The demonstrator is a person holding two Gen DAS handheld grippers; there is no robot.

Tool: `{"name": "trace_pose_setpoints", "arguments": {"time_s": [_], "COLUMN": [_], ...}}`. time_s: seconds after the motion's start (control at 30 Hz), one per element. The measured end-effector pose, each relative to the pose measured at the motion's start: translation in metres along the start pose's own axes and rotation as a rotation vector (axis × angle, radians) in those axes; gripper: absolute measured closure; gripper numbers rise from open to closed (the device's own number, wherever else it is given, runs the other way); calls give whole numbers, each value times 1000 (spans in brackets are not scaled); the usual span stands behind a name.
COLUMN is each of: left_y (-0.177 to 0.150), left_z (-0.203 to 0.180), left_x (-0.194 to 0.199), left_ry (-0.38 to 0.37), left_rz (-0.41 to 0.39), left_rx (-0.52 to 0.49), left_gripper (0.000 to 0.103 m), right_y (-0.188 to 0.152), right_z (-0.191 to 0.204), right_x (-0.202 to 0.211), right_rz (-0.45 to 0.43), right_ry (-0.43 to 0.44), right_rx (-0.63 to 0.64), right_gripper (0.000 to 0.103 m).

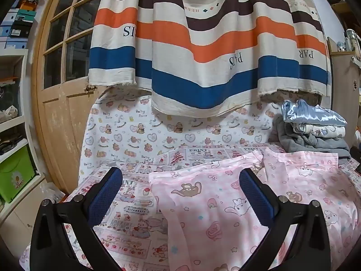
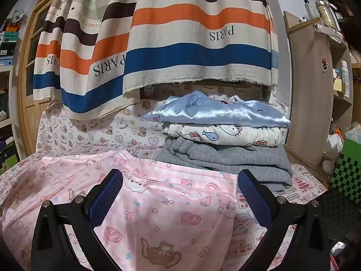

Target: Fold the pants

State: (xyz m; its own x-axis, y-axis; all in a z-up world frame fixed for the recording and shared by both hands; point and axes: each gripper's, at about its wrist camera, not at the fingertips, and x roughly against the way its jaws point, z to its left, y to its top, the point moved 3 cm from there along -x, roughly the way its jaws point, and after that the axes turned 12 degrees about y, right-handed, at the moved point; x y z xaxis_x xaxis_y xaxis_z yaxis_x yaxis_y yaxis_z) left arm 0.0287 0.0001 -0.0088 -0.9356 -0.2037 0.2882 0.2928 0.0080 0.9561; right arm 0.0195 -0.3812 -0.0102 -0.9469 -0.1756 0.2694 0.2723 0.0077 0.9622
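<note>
Pink cartoon-print pants (image 1: 225,205) lie spread flat on a table covered with a printed cloth (image 1: 126,214). In the left wrist view my left gripper (image 1: 180,194) hovers open over the pants' left edge, its blue pads wide apart with nothing between them. The right wrist view shows the same pink pants (image 2: 158,205) under my right gripper (image 2: 180,194), which also stands open above the cloth near the pants' right part, holding nothing.
A stack of folded clothes (image 2: 225,140), blue satin on white on grey, sits at the back right of the table. A striped curtain (image 1: 203,45) hangs behind. A wooden door (image 1: 61,67) and shelves stand left; a wooden cabinet (image 2: 311,90) stands right.
</note>
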Motion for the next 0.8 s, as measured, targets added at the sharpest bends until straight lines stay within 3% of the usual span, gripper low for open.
{"name": "trace_pose_setpoints", "arguments": {"time_s": [0.8], "left_y": [-2], "left_z": [6], "left_x": [-1], "left_ry": [31], "left_rz": [-4], "left_rx": [6], "left_gripper": [0], "right_y": [2], "right_z": [0], "right_x": [-3], "right_rz": [4], "right_ry": [11], "right_rx": [5], "right_gripper": [1]}}
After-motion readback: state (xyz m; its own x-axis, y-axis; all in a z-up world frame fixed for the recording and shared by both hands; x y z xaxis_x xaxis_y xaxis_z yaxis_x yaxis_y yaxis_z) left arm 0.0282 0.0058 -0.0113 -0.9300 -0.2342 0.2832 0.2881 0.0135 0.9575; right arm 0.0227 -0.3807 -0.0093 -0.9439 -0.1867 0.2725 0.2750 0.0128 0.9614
